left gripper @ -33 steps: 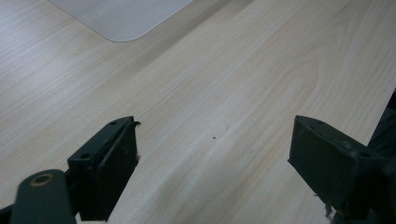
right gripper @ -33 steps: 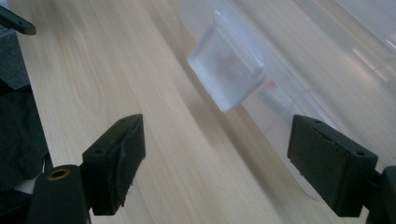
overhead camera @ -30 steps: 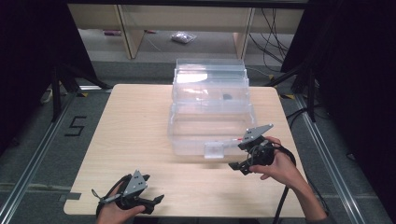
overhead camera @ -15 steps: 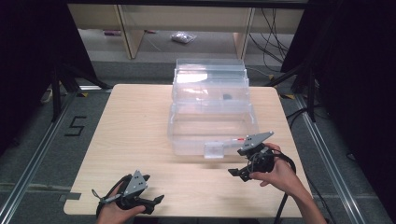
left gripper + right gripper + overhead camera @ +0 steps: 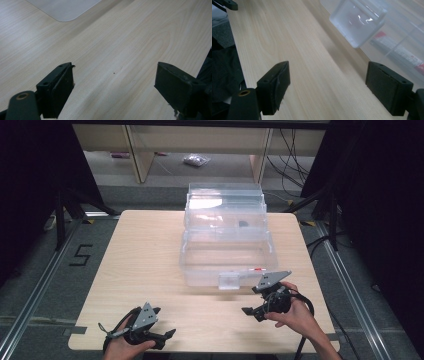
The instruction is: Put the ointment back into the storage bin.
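Observation:
A clear plastic box (image 5: 226, 251) stands mid-table with its lid raised behind it. Its front latch (image 5: 229, 281) hangs down; in the right gripper view the latch (image 5: 358, 20) sits beyond the jaws. My right gripper (image 5: 252, 313) hovers open just off the box's front right corner, jaws pointing left, nothing between them (image 5: 327, 75). My left gripper (image 5: 164, 322) rests open near the front left edge, over bare wood (image 5: 115, 72). The box's corner (image 5: 62, 8) shows far ahead of it.
Inside the box lie a red-and-white tube (image 5: 397, 50) by the front wall and a small dark object (image 5: 243, 224) farther back. The wooden table (image 5: 145, 255) has bare room left of the box. Cables and shelving stand behind the table.
My right gripper has drawn back from the box's front wall toward the table's front edge. The left gripper has stayed put.

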The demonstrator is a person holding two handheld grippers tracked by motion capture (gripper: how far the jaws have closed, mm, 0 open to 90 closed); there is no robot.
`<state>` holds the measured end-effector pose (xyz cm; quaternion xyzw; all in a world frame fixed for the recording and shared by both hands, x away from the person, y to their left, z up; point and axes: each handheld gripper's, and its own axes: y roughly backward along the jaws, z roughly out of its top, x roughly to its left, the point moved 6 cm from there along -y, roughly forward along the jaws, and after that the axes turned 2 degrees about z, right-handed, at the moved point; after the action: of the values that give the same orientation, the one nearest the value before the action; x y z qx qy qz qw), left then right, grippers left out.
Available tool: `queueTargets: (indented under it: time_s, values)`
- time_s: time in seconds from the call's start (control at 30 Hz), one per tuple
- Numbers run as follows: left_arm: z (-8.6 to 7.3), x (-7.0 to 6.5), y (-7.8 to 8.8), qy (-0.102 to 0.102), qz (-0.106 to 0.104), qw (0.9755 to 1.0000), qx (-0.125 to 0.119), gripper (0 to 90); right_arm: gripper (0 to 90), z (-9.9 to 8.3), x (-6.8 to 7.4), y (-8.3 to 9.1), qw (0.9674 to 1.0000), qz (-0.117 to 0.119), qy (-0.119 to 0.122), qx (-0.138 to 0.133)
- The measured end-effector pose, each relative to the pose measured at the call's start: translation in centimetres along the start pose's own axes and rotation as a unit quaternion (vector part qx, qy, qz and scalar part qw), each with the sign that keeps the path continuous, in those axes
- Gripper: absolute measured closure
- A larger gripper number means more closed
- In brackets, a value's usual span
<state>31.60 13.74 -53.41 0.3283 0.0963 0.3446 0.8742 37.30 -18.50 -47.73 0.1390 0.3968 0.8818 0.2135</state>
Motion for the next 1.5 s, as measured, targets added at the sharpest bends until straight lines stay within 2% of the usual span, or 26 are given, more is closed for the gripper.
queueTargets:
  time_s: [0.07,0.13,0.27,0.3,0.33,0.4,0.43,0.53,0.57,0.63,0.67,0.8,0.87,1.0,1.03,1.1,1.13,1.17,1.27,1.37,1.43,1.5]
  values:
    - [0.0,-0.1,0.0,0.004,-0.001,1.0,-0.003,15.1,20.7,-0.2,0.2,-0.3,1.0,0.001,-0.003,-0.007]
    - [0.0,0.0,0.0,0.002,-0.001,1.0,-0.002,15.0,20.6,-0.6,0.4,-0.3,1.0,0.004,-0.008,0.001]
    - [0.1,-0.1,-0.1,0.005,-0.003,1.0,-0.007,15.0,20.6,-1.0,0.4,-0.6,1.0,0.007,0.0,-0.003]
    - [0.1,-0.2,-0.1,0.01,-0.004,0.9999,-0.007,15.0,20.5,-1.2,0.5,-0.7,0.9999,0.001,-0.009,-0.008]
    - [0.1,-0.2,-0.2,0.01,-0.004,0.9998,-0.014,15.0,20.5,-1.2,0.5,-0.7,0.9999,0.001,-0.009,-0.008]
    - [0.0,0.0,-0.1,0.002,-0.001,1.0,-0.009,15.1,20.4,-1.7,0.5,-0.9,0.9999,0.007,-0.007,-0.004]
    - [0.0,0.0,0.0,0.002,-0.001,1.0,-0.001,15.1,20.4,-1.9,0.6,-0.9,0.9998,0.008,-0.016,0.001]
    - [0.1,-0.2,0.0,0.005,-0.004,1.0,-0.005,15.0,20.4,-2.2,0.7,-0.9,0.9998,0.008,-0.016,-0.003]
    - [0.0,-0.1,0.0,0.003,-0.001,1.0,-0.004,15.1,20.5,-2.5,0.8,-1.1,0.9996,0.006,-0.026,-0.008]
    - [0.0,-0.1,0.0,0.003,-0.001,1.0,-0.004,15.0,20.5,-2.6,0.7,-1.1,0.9998,0.007,-0.019,-0.005]
    - [0.1,-0.2,0.0,0.008,-0.004,0.9999,-0.007,15.0,20.5,-2.9,0.8,-1.1,0.9996,0.011,-0.026,-0.005]
    - [0.1,-0.2,0.1,0.005,-0.009,0.9999,-0.004,15.0,20.5,-3.4,0.6,-1.0,0.9995,0.006,-0.029,-0.011]
    - [0.1,-0.1,0.0,0.001,0.0,1.0,-0.003,15.0,20.5,-3.7,0.6,-0.8,0.9992,0.001,-0.037,-0.014]
    - [0.1,-0.2,0.0,0.007,-0.004,0.9999,-0.011,15.0,20.5,-4.4,0.5,-0.8,0.9987,-0.005,-0.044,-0.024]
    - [0.1,-0.2,0.1,0.005,-0.004,1.0,-0.005,15.0,20.5,-4.6,0.5,-0.7,0.9986,-0.004,-0.048,-0.021]
    - [0.1,-0.2,0.0,0.005,-0.005,0.9999,-0.012,15.0,20.2,-5.0,0.7,-0.7,0.9984,-0.003,-0.053,-0.02]
    - [0.1,-0.2,0.1,0.003,-0.008,1.0,-0.004,15.0,20.1,-5.1,0.8,-0.7,0.9983,-0.003,-0.056,-0.017]
    - [0.1,-0.2,0.1,0.005,-0.005,1.0,-0.008,15.0,20.0,-5.2,0.8,-0.8,0.9982,-0.003,-0.055,-0.026]
    - [0.1,-0.2,0.0,0.006,-0.005,0.9999,-0.011,15.0,19.3,-5.4,0.8,-0.7,0.9982,-0.007,-0.055,-0.024]
    - [0.1,-0.2,0.1,0.005,-0.009,0.9999,-0.003,15.0,18.4,-5.7,1.1,-0.5,0.9977,-0.015,-0.061,-0.028]
    - [0.1,-0.2,0.0,0.005,-0.006,0.9999,-0.01,15.0,18.2,-6.0,1.3,-0.4,0.9974,-0.015,-0.065,-0.027]
    - [0.1,-0.2,0.0,0.005,-0.006,0.9999,-0.01,15.0,17.4,-6.3,1.3,-0.4,0.9977,-0.014,-0.059,-0.028]
